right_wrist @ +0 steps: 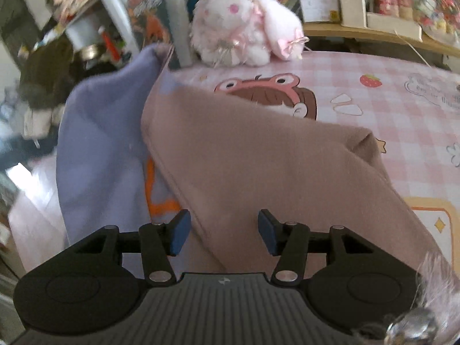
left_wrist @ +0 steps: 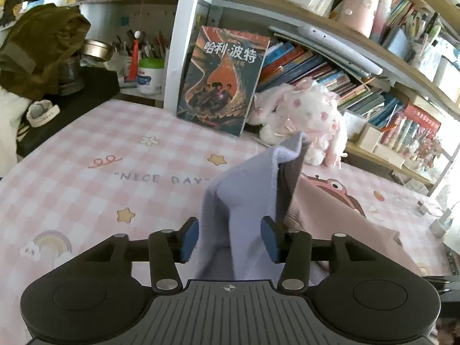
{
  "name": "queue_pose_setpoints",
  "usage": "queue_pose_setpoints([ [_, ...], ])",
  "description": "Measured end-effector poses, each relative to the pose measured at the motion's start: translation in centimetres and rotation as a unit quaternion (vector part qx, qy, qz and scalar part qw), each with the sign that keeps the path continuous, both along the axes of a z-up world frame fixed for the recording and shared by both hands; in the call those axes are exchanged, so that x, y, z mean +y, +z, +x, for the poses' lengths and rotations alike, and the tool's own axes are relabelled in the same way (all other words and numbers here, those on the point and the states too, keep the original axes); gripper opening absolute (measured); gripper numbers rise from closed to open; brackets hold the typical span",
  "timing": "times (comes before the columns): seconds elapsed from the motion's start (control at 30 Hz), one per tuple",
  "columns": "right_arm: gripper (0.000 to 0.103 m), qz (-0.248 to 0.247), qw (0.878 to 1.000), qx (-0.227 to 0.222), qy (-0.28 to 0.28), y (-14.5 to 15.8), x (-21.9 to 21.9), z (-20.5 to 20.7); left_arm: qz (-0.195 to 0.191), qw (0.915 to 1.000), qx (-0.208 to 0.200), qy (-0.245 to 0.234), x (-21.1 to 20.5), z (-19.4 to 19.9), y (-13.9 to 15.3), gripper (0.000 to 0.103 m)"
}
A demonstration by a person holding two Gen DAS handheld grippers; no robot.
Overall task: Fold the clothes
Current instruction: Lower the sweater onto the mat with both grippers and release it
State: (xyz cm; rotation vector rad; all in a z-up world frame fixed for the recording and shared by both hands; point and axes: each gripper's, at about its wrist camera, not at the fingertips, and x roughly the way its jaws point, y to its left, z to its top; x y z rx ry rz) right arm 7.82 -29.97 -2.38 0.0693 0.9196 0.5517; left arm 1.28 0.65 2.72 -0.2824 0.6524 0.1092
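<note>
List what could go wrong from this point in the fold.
1. Both the left gripper and right gripper have their jaws apart around raised cloth; the lavender fabric may slip out and the fold collapse.
2. The brown-pink garment is lifted near the plush toy; swinging it back could knock the toy or the upright book.
3. The two fabrics overlap, so layers could bunch unevenly.

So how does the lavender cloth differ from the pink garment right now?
The lavender cloth stands up in a peak between the left gripper fingers; the pink garment lies lower, draped between the right gripper fingers. Lavender is bluish, pink dusty. Both are soft, plain fabric over the checked sheet.
</note>
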Motion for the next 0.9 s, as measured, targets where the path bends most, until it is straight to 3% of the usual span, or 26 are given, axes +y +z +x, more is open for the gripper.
queue_pose_setpoints([
  [0.1, 0.050, -0.019, 0.999, -0.015, 0.025, -0.4, 0.0, -0.9, -0.006, 1.0000, -0.002, 0.000, -1.2, -1.0, 0.1, 0.057],
  [0.5, 0.052, -0.051, 0.994, -0.050, 0.085, -0.8, 0.4, -2.0, -0.024, 0.9996, 0.008, -0.014, -4.3, -2.6, -0.2, 0.057],
  [0.9, 0.052, -0.029, 0.997, -0.023, 0.062, -0.6, -0.1, -1.3, -0.047, 0.9985, 0.026, 0.007, -5.1, -1.7, -1.4, 0.053],
])
